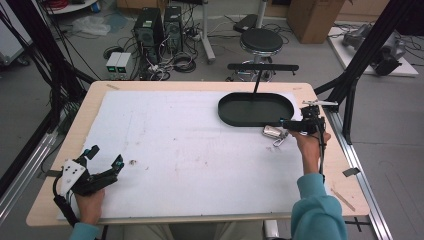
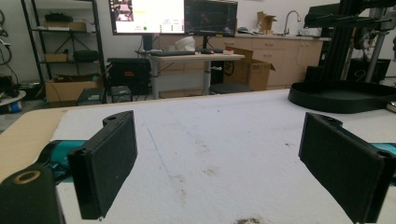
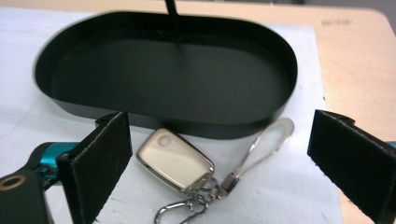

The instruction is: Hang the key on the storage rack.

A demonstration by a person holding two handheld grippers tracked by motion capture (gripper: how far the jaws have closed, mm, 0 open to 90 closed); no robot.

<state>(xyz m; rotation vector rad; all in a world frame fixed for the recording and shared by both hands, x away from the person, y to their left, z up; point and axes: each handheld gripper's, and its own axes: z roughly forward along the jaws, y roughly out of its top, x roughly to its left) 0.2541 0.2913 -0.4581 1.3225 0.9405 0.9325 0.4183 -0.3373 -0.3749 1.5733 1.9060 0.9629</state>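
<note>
A silver key fob [image 3: 175, 161] on a ring with a silver clip [image 3: 266, 144] lies on the white sheet, just in front of a black oval tray [image 3: 163, 70]. My right gripper [image 3: 218, 140] is open, with one jaw on each side of the fob and touching nothing. In the high view the fob [image 1: 272, 131] lies at the tray's [image 1: 235, 121] near right rim, with the right gripper [image 1: 286, 125] beside it. My left gripper [image 1: 106, 156] rests open and empty near the table's front left corner. Between its jaws [image 2: 219, 135] is bare sheet.
A thin black post with a crossbar [image 1: 262, 66] stands in the tray. The white sheet [image 1: 175, 140] covers most of the wooden table. A small dark speck [image 1: 133, 161] lies near the left gripper. Black frame struts [image 1: 360, 55] flank the table; a stool [image 1: 261, 41] stands beyond.
</note>
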